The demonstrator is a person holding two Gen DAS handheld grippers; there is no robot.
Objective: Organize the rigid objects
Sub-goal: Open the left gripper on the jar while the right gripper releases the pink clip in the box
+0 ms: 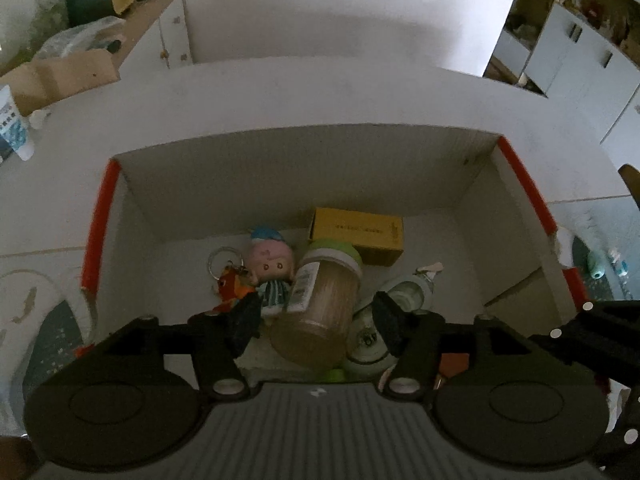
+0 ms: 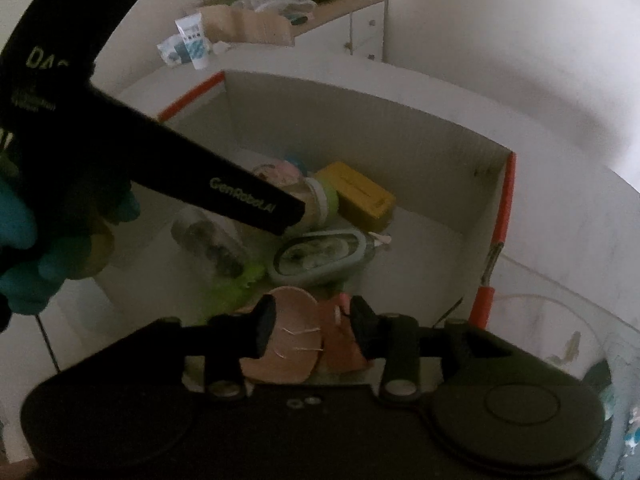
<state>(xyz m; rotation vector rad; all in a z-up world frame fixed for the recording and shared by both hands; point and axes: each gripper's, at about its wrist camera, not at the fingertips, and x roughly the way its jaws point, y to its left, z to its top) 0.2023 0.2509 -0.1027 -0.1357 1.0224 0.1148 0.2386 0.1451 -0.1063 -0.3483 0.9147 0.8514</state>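
Your left tongs (image 1: 316,316) spread wide over jar (image 1: 320,304) at middle of box (image 1: 516,184), not pinching. Jar lies on side, long way running up frame, green lid end pointing at yellow box (image 1: 360,236) at back, bottom end toward you. Move slow; don't bump doll (image 1: 270,268) at left. Your right tongs (image 2: 312,330) pinch pink thing (image 2: 296,340), lower middle of frame.
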